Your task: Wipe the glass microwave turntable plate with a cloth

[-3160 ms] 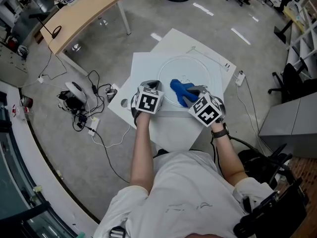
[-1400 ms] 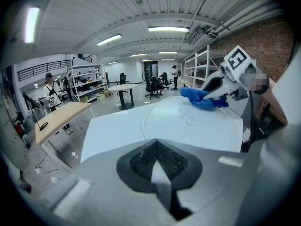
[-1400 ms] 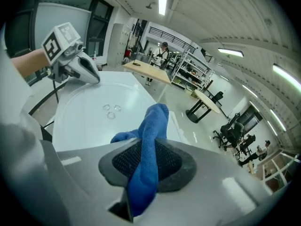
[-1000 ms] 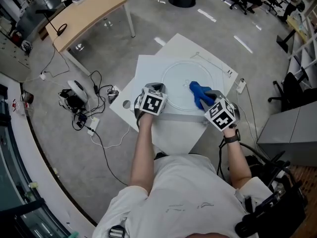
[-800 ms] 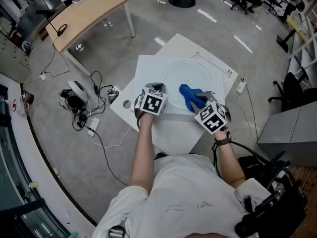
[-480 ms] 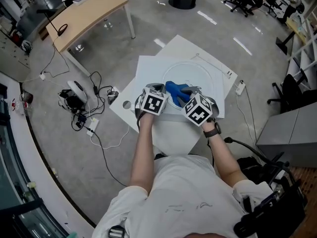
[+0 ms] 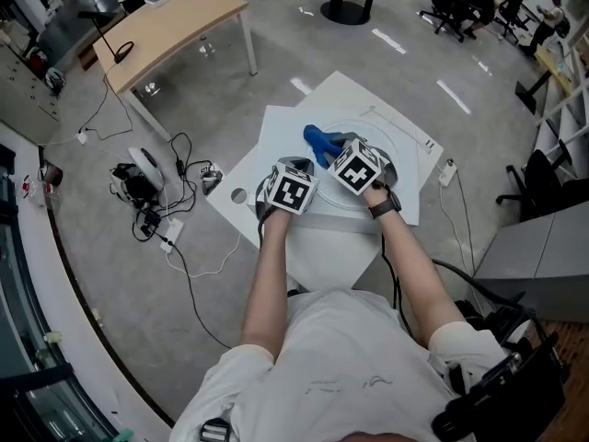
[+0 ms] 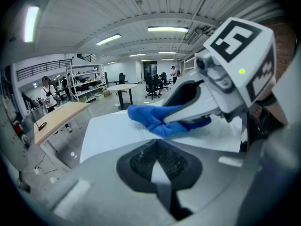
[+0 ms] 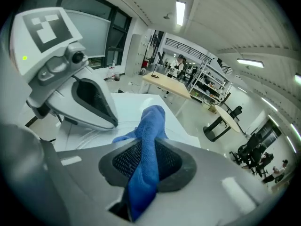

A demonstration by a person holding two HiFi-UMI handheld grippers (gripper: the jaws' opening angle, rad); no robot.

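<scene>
Clamping blue cloth (image 7: 317, 141), right tongs (image 7: 337, 148) over plate (image 7: 394, 142); left tongs (image 7: 284, 167) closed, seemingly on rim.

Cloth (image 7: 319, 142): solid blue. Plate (image 7: 398, 145): clear glass, with the white worktop (image 7: 276, 132) showing through it. Left tongs (image 8: 159, 168) and right tongs (image 9: 146, 171): grey bodies and black mesh-patterned pads, each with a white cube bearing black square markers. Floor (image 7: 184, 274): grey. Side table (image 7: 166, 26): light wood top, white legs.
</scene>
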